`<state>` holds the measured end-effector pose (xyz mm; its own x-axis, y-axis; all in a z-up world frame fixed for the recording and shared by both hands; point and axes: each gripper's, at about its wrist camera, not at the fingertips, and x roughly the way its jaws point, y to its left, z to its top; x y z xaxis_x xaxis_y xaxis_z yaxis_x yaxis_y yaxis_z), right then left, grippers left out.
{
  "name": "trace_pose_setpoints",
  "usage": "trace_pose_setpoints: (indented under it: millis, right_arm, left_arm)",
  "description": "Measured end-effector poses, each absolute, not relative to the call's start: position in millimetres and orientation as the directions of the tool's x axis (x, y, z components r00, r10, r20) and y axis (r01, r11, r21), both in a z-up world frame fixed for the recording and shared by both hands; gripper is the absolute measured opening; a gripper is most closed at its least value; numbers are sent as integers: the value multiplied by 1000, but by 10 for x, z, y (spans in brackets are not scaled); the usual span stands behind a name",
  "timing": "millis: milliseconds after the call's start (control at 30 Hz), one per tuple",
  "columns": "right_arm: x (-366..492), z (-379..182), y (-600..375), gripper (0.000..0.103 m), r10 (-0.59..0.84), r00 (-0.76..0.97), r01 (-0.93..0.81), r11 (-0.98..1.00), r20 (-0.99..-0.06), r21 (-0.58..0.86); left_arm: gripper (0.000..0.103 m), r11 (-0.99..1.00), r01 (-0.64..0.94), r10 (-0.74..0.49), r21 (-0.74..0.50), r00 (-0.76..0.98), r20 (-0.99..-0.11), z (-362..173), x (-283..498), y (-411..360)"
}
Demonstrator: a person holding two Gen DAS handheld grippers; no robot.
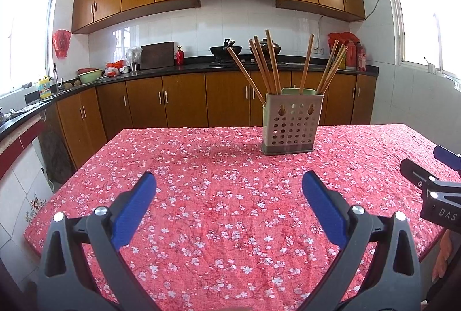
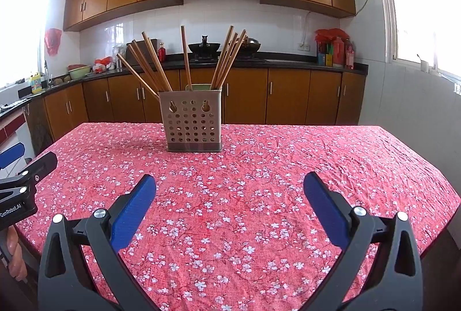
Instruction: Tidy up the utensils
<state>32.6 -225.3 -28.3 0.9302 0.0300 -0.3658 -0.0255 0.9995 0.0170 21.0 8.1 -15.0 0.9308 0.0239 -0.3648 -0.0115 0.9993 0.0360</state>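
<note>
Your left gripper (image 1: 229, 184): jaws spread wide, nothing between the blue pads (image 1: 134, 213), held above the near part of the worktop (image 1: 201, 167). Worktop covering: red cloth with white blossoms. Utensil holder (image 2: 191, 120): perforated, upright near the far edge, well apart from both grippers. Chopsticks (image 2: 149, 63): wooden, standing inside the holder, fanned out to its left, centre and right. Your right gripper (image 2: 229, 185): jaws equally wide apart, empty, above the cloth beside the left one.

- Right gripper (image 2: 229, 190) hovers with fingers (image 2: 131, 213) spread wide, empty.
- Perforated holder (image 2: 191, 122) stands upright on the worktop (image 2: 302, 167), chopsticks (image 2: 155, 63) fanned inside.
</note>
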Motion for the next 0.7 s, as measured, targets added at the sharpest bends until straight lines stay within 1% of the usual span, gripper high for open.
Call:
trace_pose_setpoints:
  millis: [700]
  right_arm:
    - [328,-285,-2254,101,29,929,-23,1000,-368,21]
  left_arm:
    - [99,999,-10,22,34,930,-367,-144,209,101]
